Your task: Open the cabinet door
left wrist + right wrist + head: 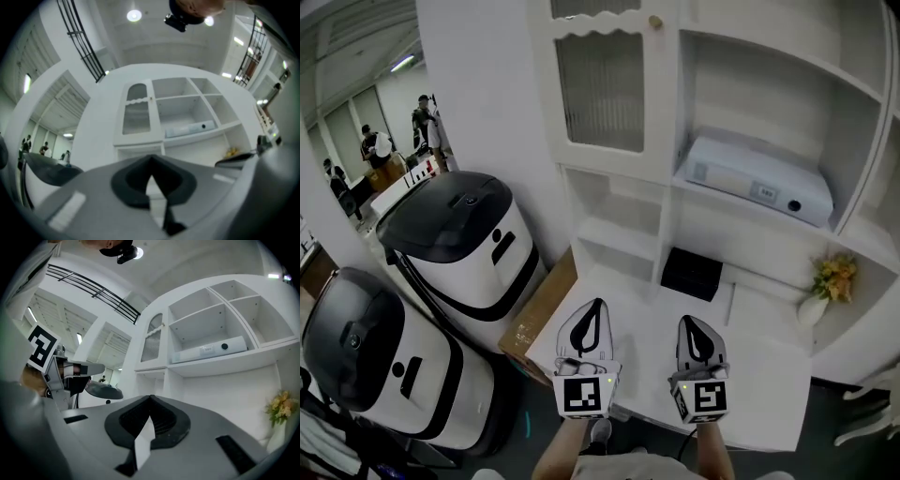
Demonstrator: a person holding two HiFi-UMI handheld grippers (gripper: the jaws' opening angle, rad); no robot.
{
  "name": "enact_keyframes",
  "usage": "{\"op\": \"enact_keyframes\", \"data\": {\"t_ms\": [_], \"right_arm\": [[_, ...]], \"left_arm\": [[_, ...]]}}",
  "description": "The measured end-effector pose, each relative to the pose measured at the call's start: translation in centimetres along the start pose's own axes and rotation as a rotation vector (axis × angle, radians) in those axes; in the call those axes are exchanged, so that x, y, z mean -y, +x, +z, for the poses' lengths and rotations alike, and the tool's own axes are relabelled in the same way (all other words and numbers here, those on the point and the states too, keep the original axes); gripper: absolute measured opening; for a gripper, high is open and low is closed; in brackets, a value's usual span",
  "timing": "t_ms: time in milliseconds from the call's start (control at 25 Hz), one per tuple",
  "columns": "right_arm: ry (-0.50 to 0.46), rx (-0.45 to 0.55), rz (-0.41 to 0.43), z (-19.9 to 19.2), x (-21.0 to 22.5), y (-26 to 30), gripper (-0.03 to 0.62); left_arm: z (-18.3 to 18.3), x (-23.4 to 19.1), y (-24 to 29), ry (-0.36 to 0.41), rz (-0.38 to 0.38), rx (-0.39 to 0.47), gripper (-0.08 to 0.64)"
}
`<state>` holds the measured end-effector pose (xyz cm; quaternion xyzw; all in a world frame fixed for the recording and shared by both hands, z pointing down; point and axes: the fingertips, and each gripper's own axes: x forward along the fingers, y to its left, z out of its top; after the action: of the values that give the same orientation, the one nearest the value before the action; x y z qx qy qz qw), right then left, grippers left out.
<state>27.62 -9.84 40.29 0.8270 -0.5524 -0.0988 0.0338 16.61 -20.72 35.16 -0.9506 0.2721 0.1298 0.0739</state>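
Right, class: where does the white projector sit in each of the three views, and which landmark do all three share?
Head view: projector, upper right.
Left gripper view: projector, just right of centre.
Right gripper view: projector, right of centre, mid-height.
Shared landmark: the closed cabinet door, left of it in every view.

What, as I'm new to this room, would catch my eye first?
A white cabinet fills the upper right, its frosted door shut, a white projector on the shelf beside it. Two black-topped white machines stand at left. The left gripper and right gripper, jaws shut, sit bottom centre.
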Motion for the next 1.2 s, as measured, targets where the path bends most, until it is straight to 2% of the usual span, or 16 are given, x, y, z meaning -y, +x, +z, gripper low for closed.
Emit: {"op": "enact_keyframes", "data": {"t_ms": [280,520,640,800,920,1200], "right_arm": [[-0.013,0.017,0.064,0.6,-2.5,2.7,0.000],[-0.011,0.040,0.072,1.1,-2.7,4.1,0.000],[-0.031,0.065,0.103,2.5,-3.3,5.6,0.002],[-0.092,0.102,0.155,5.4,-4.3,7.5,0.002],[-0.121,0.156,0.179,8.1,-4.5,8.9,0.044],[-0.256,0.387,0.111,19.6,-2.0,12.6,0.058]], "left_arm": [[-0.5,-3.9,-0.4,0.013,0.082,-0.005,0.005],[0.0,-5.5,0.0,0.059,0.087,-0.010,0.005],[1.0,-6.4,1.0,0.065,0.077,-0.002,0.003],[1.7,-6.9,2.8,0.051,0.037,-0.021,0.005],[2.6,-7.3,3.8,0.057,0.031,0.004,0.005],[3.6,-7.4,5.2,0.035,0.019,0.052,0.005]]}}
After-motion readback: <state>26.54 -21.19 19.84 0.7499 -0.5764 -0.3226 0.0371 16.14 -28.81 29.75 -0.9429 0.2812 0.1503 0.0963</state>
